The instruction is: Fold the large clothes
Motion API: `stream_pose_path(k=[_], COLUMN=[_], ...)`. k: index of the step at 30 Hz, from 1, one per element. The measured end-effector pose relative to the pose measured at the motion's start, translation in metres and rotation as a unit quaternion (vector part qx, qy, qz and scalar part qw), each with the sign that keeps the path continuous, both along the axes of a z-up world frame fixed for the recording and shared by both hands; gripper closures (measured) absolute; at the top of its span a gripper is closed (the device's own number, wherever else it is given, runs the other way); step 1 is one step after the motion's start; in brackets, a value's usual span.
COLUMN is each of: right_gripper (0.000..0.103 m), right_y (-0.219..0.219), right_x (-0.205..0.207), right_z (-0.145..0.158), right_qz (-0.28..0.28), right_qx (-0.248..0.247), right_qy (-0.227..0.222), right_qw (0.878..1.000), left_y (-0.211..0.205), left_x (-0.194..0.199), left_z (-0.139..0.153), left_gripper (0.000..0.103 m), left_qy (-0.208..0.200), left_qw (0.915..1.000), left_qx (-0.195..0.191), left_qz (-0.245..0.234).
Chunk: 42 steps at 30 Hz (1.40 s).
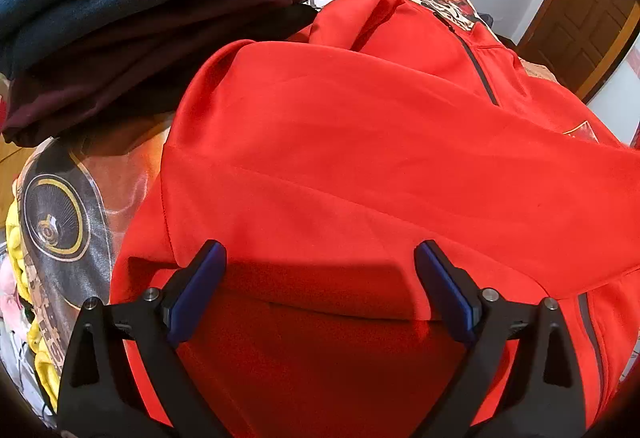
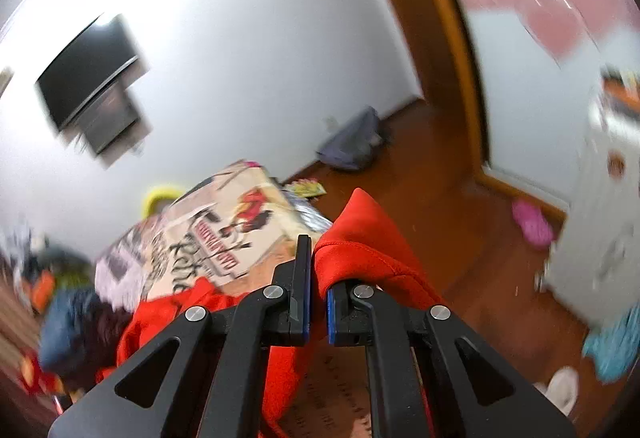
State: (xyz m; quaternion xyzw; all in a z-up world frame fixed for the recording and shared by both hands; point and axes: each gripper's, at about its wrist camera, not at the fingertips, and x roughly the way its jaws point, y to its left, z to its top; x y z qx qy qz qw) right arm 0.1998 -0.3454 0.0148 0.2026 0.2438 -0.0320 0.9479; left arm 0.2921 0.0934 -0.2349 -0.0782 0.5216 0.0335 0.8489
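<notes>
A large red jacket (image 1: 360, 141) with a dark zipper lies spread over a printed bedsheet (image 1: 68, 197). My left gripper (image 1: 320, 258) is open and empty, its blue pads (image 1: 200, 290) hovering just above the jacket's near part. My right gripper (image 2: 318, 278) is shut on a fold of the red jacket (image 2: 368, 238) and holds it lifted above the bed, with red cloth hanging below it. The right wrist view is motion-blurred.
A stack of folded dark blue and maroon clothes (image 1: 132, 9) lies at the jacket's far left. Yellow cloth (image 1: 24, 318) lies at the left edge. A wooden door (image 1: 584, 21) stands at the right. Slippers and a bag (image 2: 352, 145) lie on the wooden floor (image 2: 460, 238).
</notes>
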Motion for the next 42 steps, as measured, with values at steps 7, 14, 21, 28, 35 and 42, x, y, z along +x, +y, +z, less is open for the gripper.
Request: stream_pose_path(k=[7,14,21,28,35,42], right_gripper=[0.097,0.097,0.096,0.059,0.053,0.05], right_y=[0.076,0.142,0.166,0.14,0.08,0.012], right_x=[-0.01,0.001,-0.002,-0.011,-0.027,-0.018], right_z=[0.019,-0.057,-0.108,-0.074,-0.044,-0.071], right_qz=[0.132,0.255,0.282,0.257,0.173,0.058], right_qx=[-0.067,-0.083,-0.107,-0.077,-0.022,0.069], right_qy=[-0.01,0.112,0.196,0.185,0.133,0.165], right_qw=[0.989,0.957,0.933,0.946,0.976,0.982], left_y=[-0.001,-0.001,0.0,-0.005,-0.008,-0.007], left_x=[-0.001,-0.002,-0.002,-0.004,-0.003,-0.003], left_z=[0.001,0.001,0.001,0.003,0.003,0.003], left_gripper=[0.006,0.006,0.006,0.006,0.006,0.006], left_qy=[-0.003,-0.004,-0.004,-0.007,-0.007,-0.008], left_qw=[1.0,1.0,1.0,0.9996,0.9992,0.9993], left_qx=[0.007,0.007,0.007,0.026,0.038,0.037], left_qz=[0.0,0.0,0.0,-0.004,-0.009,-0.009])
